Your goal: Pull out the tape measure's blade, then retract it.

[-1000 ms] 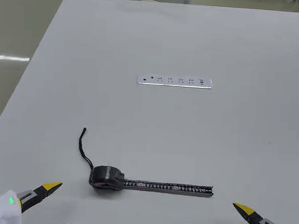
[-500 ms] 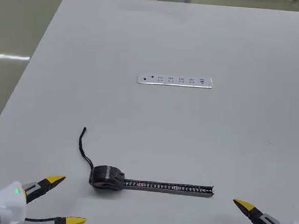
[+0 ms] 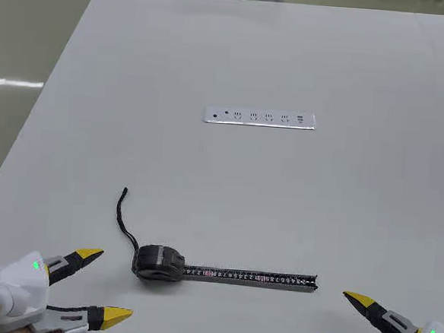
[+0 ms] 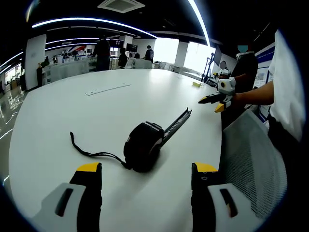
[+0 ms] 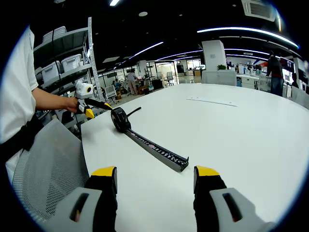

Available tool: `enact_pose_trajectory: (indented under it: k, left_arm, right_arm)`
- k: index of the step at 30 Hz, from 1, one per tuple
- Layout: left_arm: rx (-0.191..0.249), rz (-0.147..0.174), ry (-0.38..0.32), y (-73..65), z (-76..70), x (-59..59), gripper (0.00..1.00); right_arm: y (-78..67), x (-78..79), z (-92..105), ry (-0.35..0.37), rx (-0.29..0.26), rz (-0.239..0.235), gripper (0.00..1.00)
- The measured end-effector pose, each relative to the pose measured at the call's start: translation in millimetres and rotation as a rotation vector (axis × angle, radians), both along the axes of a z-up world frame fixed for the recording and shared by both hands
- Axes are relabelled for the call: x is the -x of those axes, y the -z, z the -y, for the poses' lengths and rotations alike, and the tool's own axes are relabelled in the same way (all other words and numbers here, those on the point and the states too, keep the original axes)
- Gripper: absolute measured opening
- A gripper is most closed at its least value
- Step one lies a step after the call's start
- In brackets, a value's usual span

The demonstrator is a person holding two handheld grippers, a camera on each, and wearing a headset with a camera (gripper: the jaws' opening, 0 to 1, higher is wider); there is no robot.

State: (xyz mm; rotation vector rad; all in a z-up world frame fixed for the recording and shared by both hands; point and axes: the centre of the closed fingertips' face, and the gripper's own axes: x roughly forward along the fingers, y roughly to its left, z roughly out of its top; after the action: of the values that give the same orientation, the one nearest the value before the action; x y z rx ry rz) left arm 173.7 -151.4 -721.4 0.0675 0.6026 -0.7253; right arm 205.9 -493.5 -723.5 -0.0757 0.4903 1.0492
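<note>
Your left gripper [image 3: 107, 283] gapes wide, empty — the tape measure [image 3: 158, 263] sits just ahead of it; its blade [image 3: 248, 277] ends ahead of your right gripper [image 3: 338, 321] — equally wide, empty.

One tape measure [image 3: 159, 263] (blade drawn out), one power strip [image 3: 259, 119], one tabletop [image 3: 281, 193]; two grippers, left gripper [image 3: 109, 283] and right gripper [image 3: 332, 320]; distant people [image 4: 102, 47], perhaps four
</note>
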Motion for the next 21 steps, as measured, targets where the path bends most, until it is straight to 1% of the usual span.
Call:
enact_pose_trajectory:
  k: [7,11,15,18,21]
  left_arm:
    - [-0.008,0.001,0.020,1.2,3.0,-9.4,0.74]
    - [-0.017,-0.002,0.037,2.5,5.0,-11.5,0.74]
    - [-0.026,-0.009,0.055,7.1,4.8,-14.3,0.73]
    - [-0.015,-0.010,0.066,8.5,5.7,-16.2,0.73]
    - [-0.020,-0.015,0.074,11.2,6.7,-18.9,0.73]
  right_arm:
    - [0.2,-6.1,-0.6,-0.011,-0.008,0.000,0.64]
    - [1.5,-8.2,-0.3,-0.018,-0.005,0.001,0.64]
    - [3.8,-10.4,-1.7,-0.029,0.000,0.002,0.64]
    - [4.2,-11.4,-3.6,-0.037,0.000,0.001,0.64]
    - [5.7,-13.6,-4.1,-0.039,-0.004,-0.003,0.63]
